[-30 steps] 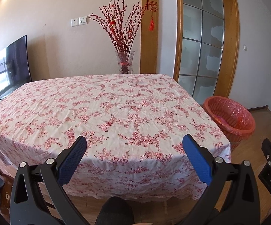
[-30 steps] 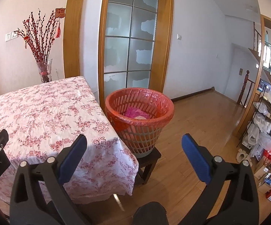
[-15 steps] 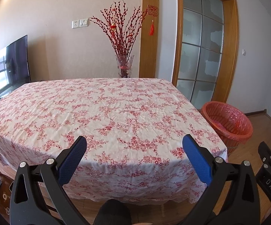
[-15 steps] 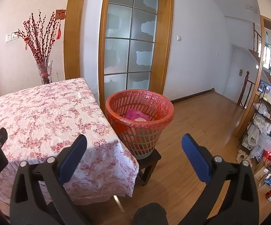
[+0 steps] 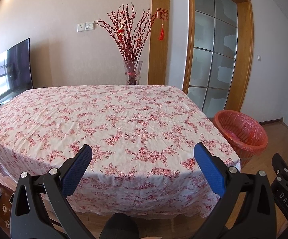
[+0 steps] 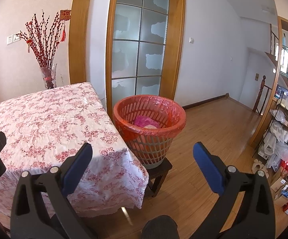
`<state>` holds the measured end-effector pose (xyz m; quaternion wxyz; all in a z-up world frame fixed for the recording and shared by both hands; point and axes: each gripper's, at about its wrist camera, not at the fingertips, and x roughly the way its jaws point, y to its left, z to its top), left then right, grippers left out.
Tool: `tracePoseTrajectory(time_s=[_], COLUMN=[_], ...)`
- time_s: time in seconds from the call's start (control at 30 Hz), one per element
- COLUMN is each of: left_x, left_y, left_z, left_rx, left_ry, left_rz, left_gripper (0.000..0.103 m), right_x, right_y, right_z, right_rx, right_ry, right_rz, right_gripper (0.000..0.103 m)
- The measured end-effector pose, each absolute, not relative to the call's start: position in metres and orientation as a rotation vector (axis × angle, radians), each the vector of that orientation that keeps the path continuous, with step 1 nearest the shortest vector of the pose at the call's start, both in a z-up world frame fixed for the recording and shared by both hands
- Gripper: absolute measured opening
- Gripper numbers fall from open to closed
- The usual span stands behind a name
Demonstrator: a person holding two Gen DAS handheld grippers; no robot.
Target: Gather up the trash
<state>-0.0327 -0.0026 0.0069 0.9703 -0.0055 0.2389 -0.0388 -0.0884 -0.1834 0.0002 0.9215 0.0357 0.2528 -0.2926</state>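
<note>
One round slatted-plastic basket point(image 6: 149, 127), film-lined

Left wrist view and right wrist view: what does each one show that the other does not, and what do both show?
Only the left wrist view shows the television and the whole tablecloth.

Only the right wrist view shows the pink trash inside the basket, the stool under it, the cluttered shelf and the staircase.

Both show the table, the red basket, the vase of red branches, the glass door, and an open, empty gripper: left gripper, right gripper.
</note>
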Motion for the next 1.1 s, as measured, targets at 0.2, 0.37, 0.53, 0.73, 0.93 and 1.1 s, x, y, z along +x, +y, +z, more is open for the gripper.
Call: tracePoseTrajectory(time_s=[0.2, 0.37, 0.53, 0.73, 0.93, 1.1], left_x=[-0.0323, -0.0322, -0.0317, -0.0322, -0.0318, -0.0305], left_y=[-0.0026, -0.0026, -0.0013, -0.0015, -0.0024, -0.0021], left_z=[0.0068, 0.0056, 0.0044, 0.0039, 0.0032, 0.0022], left_rx=[-0.011, -0.011, -0.012, -0.011, -0.011, -0.010], left_ry=[0.484, 0.490, 0.491, 0.494, 0.497, 0.499], left_rz=[-0.079, -0.080, -0.080, -0.082, -0.083, -0.084], left_gripper=[0.100, 0.100, 0.100, 0.100, 0.100, 0.100], right_x=[-0.0888, -0.0885, -0.0883, -0.0882, -0.0876, -0.0877], right_y=[-0.1840, -0.1837, -0.1837, -0.1838, -0.1837, -0.1830], right_z=[-0.0005, -0.0010, -0.0011, -0.0010, -0.0018, -0.0027], right_rx=[0.078, 0.079, 0.079, 0.080, 0.080, 0.082], right_ry=[0.522, 0.525, 0.525, 0.525, 0.527, 0.527], right_rz=[-0.599, -0.599, -0.599, -0.599, -0.598, -0.597], right_gripper=[0.099, 0.099, 0.099, 0.099, 0.099, 0.099])
